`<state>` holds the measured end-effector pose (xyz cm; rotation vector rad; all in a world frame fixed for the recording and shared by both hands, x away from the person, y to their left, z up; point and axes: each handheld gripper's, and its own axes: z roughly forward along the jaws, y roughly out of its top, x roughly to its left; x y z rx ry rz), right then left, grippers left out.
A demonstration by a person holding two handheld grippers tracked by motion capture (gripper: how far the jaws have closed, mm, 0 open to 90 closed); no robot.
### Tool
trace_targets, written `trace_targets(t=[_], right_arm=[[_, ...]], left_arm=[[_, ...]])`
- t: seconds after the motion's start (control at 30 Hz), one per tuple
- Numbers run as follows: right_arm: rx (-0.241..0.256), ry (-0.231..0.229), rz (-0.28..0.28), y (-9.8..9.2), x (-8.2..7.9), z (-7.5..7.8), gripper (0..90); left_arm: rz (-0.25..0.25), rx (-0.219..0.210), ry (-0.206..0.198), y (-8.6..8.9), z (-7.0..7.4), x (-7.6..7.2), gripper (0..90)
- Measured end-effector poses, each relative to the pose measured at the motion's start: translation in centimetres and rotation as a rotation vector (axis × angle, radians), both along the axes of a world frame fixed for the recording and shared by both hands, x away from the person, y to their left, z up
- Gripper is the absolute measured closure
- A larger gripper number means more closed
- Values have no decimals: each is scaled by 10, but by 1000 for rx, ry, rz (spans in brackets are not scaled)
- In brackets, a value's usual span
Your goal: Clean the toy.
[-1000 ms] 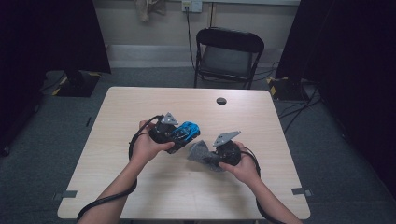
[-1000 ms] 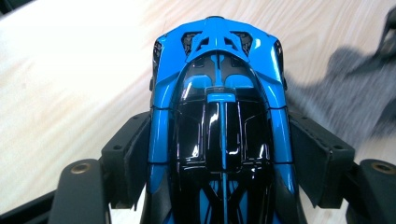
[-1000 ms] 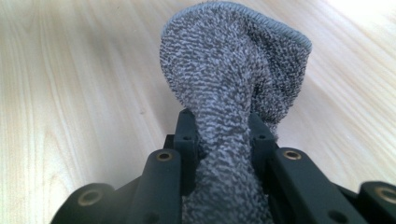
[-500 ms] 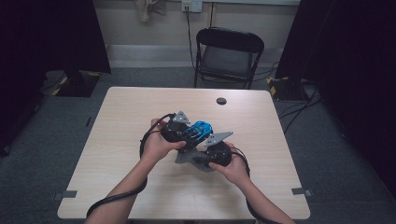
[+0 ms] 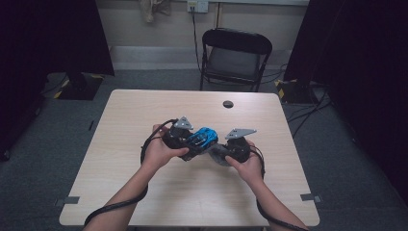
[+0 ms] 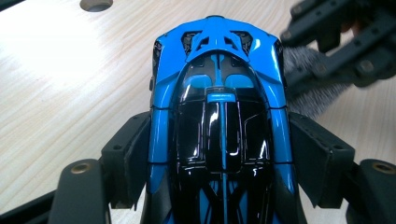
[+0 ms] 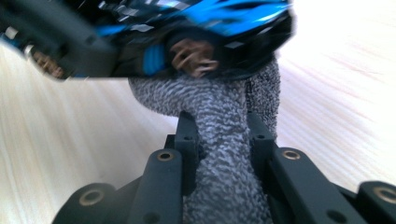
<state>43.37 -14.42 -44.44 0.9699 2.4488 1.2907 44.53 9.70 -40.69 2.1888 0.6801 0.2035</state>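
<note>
A blue and black toy car point(image 6: 219, 116) is clamped by its sides between the jaws of my left gripper point(image 6: 219, 163), held just above the light wooden table point(image 5: 144, 110). In the high view the car point(image 5: 202, 137) sits mid-table between both hands, with the left gripper point(image 5: 185, 139) at its left end. My right gripper point(image 7: 219, 140) is shut on a grey knitted cloth point(image 7: 219, 186), which presses against the car's underside and wheel point(image 7: 196, 56). From above, the cloth point(image 5: 217, 155) and right gripper point(image 5: 226, 153) are just right of the car.
A small dark round hole point(image 5: 228, 104) lies in the tabletop toward the far right, seen also as a hole point(image 6: 95, 4) ahead of the car. A black folding chair point(image 5: 233, 57) stands beyond the table. Cables trail off the near edge.
Both hands have moved together toward the table's middle; the cloth in the right gripper has come up against the car held by the left one.
</note>
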Motion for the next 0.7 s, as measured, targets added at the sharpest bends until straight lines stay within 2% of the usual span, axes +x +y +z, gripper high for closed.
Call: trace_targets(t=[0.2, 0.37, 0.47, 0.53, 0.6, 0.63, 0.67, 0.7], right_arm=[[-16, -32, -87, -12, 6, 5, 727], [-24, -36, -107, -17, 4, 2, 727], [-43, -38, -84, -15, 1, -1, 727], [-68, -33, -23, -3, -7, -5, 727], [-71, -31, -2, 2, -9, -6, 727], [-72, -31, 47, 13, -14, -7, 727], [-72, -31, 47, 13, -14, -7, 727], [-71, -28, 86, 24, -19, -7, 726]], left_arm=[[-4, -1, -2, 1, 2, -1, 283], [12, -7, -20, 6, 10, 4, 283], [22, -8, -29, 6, 12, 6, 283], [25, 4, -33, 5, 16, 10, 283], [27, 8, -37, 4, 18, 11, 283], [28, 3, -40, 0, 19, 12, 283], [28, 3, -40, 0, 19, 12, 282], [23, 10, -42, -2, 20, 13, 283]])
